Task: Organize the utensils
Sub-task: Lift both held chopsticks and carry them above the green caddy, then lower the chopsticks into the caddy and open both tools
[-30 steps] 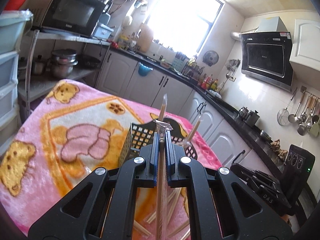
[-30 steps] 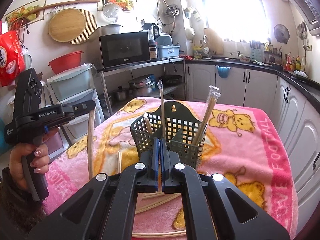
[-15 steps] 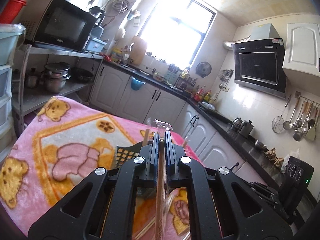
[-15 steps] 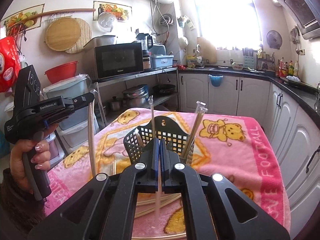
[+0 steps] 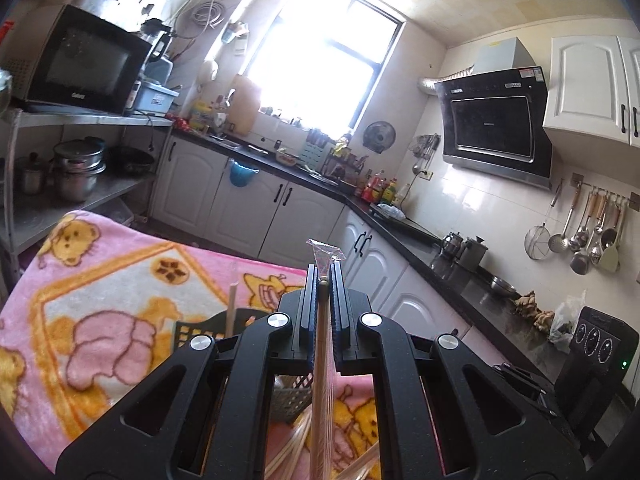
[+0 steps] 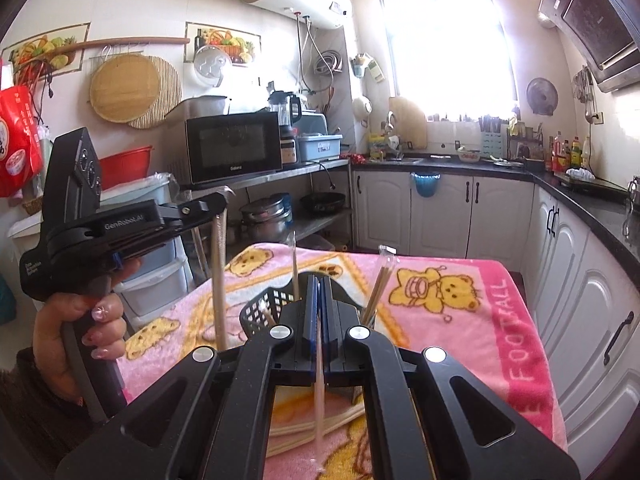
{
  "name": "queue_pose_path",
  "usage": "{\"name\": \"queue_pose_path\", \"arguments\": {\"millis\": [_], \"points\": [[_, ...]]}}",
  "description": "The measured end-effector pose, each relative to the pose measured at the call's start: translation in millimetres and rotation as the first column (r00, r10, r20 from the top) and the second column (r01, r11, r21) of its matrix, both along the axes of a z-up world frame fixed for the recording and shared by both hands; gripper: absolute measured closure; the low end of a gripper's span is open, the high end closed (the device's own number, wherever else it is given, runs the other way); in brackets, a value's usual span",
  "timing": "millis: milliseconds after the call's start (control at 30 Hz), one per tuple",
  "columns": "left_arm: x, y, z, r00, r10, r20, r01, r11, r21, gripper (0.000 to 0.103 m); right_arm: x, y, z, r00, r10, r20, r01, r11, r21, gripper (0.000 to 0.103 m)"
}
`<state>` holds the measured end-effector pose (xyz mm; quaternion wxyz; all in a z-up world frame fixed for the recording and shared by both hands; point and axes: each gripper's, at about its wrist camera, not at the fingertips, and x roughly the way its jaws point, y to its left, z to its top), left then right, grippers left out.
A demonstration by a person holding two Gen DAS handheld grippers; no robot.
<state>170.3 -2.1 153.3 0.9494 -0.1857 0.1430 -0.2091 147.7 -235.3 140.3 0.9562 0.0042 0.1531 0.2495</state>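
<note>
Pink "FOOTBALL" blanket (image 6: pixel 516 344); "GenRobot.AI" left gripper (image 6: pixel 222 200).

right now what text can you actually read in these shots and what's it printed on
"GenRobot.AI": side of the left hand-held gripper
"FOOTBALL": partly cut off, on the pink blanket border
"Galanz": microwave front, faint
Small white label low on that gripper's body: too small to read
Red bag print: blurred
</note>
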Motion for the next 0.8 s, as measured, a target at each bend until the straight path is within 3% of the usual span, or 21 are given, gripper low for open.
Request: {"name": "queue_pose_path", "arguments": {"millis": [400,800], "points": [[28.5,-14.4,25.8,0.999,0.0,0.052,0.0,1.0,-0.006,0.1,16.5,-0.3,35.7,0.997,0.001,0.074,-0.005,0.998,0.057,0.101],[60.2,-6.7,44.9,0.986,0.107,0.125,-0.109,0.994,0.013,0.1,47.7,-0.6,70.4,0.988,0.011,0.151,-0.033,0.988,0.148,0.101]]}}
